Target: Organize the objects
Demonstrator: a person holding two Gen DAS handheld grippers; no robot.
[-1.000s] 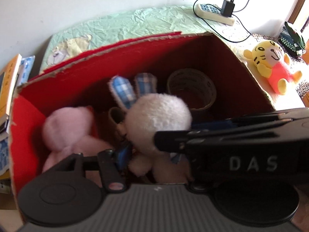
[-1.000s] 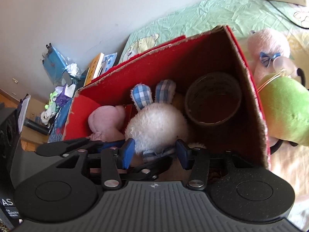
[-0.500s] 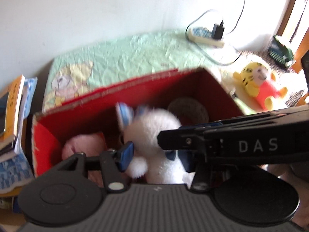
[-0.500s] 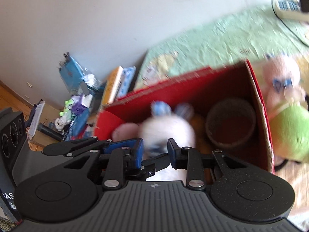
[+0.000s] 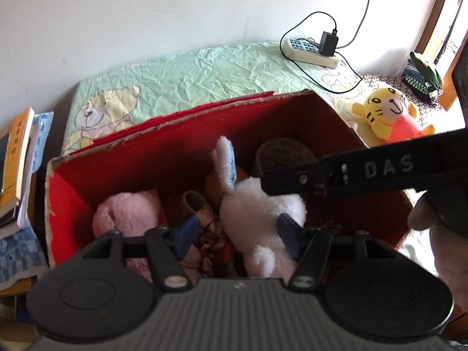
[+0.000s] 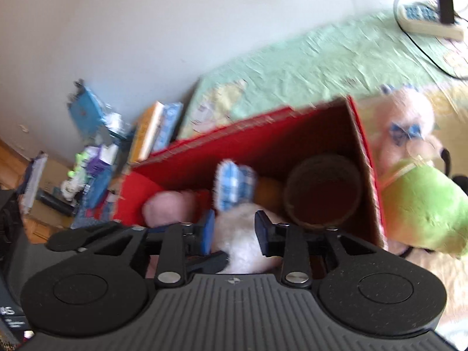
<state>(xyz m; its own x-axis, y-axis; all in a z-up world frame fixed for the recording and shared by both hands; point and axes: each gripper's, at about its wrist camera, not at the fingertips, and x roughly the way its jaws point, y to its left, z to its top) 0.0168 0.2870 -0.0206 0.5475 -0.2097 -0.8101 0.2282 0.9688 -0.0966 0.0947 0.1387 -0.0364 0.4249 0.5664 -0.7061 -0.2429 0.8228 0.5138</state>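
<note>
Left hand-held gripper [image 5: 238,235]: jaws have just been opening, blue pads now apart with the white plush rabbit [image 5: 260,216] between them; pads look beside the fur, not pressing, so it reads as released. Right hand-held gripper [image 6: 234,231]: jaws have just been opening a little from near shut, and the rabbit's white body [image 6: 242,239] sits in the narrow gap. The view is blurred, so I cannot tell whether the pads press on it.

Rabbit is inside the red cardboard box [image 5: 181,149], near the middle, checked ear at 12 o'clock from its body. Pink plush [image 5: 125,216] sits at 9 o'clock from it, a brown round container [image 5: 280,152] at about 1 o'clock, both in the box.

Step in hand, as a judgement: settling the rabbit in the box. To do it well:
- spread both jaws fully before pulling back, so the fur doesn't snag
- withdraw straight up and out, clear of the box wall
- don't drag the pink plush

Still outside on the bed: yellow tiger plush [image 5: 386,114] at 2 o'clock from the box, green plush [image 6: 424,210] at 3 o'clock in the right wrist view. Probably next.
</note>
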